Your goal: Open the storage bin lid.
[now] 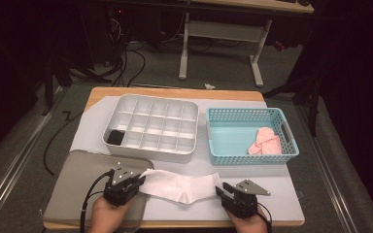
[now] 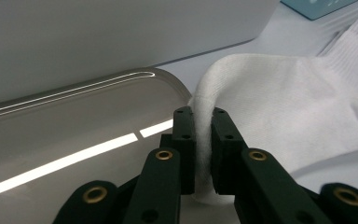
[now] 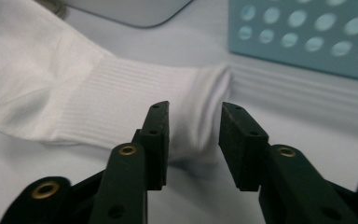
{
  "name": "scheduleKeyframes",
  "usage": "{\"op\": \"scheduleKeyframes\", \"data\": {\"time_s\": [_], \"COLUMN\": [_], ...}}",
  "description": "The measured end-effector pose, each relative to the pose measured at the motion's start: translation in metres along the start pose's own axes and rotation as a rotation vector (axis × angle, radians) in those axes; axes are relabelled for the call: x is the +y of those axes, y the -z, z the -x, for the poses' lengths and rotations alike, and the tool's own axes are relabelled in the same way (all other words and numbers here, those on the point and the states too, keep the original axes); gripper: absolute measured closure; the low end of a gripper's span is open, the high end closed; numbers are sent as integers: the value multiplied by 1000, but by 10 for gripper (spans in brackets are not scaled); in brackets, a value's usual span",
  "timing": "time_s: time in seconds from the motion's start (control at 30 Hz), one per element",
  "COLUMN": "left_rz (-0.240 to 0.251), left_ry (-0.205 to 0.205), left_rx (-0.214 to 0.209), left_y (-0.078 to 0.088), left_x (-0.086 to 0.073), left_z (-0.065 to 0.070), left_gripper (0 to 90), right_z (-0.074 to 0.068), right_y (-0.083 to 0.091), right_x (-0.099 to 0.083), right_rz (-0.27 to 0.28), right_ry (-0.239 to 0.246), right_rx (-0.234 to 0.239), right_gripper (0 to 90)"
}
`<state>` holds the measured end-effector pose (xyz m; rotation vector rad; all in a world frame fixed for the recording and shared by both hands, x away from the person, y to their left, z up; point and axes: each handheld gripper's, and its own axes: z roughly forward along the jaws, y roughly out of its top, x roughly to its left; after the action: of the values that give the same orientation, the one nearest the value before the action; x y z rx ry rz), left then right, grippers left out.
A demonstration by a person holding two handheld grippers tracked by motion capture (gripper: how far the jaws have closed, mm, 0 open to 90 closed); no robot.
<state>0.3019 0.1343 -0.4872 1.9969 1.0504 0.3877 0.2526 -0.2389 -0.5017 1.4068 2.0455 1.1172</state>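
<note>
White sock [image 1: 182, 186] lies stretched flat on the pale mat [image 1: 281, 194], strung between the two claws. Left gripper [image 1: 124, 186] pinches the toe end: in its own view the pads press together on a fold of knit [image 2: 204, 140], with the grey tray [image 2: 74, 140] just left of the jaws and the sock trailing away to their right. Right gripper [image 1: 235, 194] stands spread; in its own view the cuff [image 3: 200, 116] sits between the jaws, but the pads [image 3: 158, 135] do not press on it and a gap shows on the right side. Ahead of the left claw sits the white divided organizer [image 1: 150, 127], one near-left cell holding something dark [image 1: 114, 138]. Ahead of the right claw, the blue perforated basket [image 1: 213, 136] holds a pink sock [image 1: 266, 142]. Risks, as I judge them: with one end loose, any pull from the left claw would drag the cuff out from between the right jaws and bunch the sock. A reclose too shallow would catch one layer of the cuff and let it slip. The left pinch is a thin fold near the toe edge; a lift could peel it free. A low carry toward the organizer could snag on its rim.
</note>
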Motion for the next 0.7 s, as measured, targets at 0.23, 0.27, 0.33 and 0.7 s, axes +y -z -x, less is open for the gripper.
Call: {"op": "scheduleKeyframes", "data": {"time_s": [0.23, 0.27, 0.33, 0.7], "left_rz": [9, 13, 13, -28], "left_ry": [-11, -9, -15, -147], "left_rx": [-21, -30, -52, -224], "left_y": [3, 3, 2, -42], "left_x": [9, 11, 16, 38], "left_z": [8, 10, 17, 87], "left_gripper": [816, 815, 812, 800], "right_z": [-9, -15, -22, -15], "right_y": [11, 9, 5, 9], "right_x": [10, 10, 10, 4], "right_rz": [58, 49, 36, 33], "right_ry": [33, 50, 69, 54], "right_rx": [14, 23, 44, 45], "right_gripper": [752, 775, 791, 785]}}
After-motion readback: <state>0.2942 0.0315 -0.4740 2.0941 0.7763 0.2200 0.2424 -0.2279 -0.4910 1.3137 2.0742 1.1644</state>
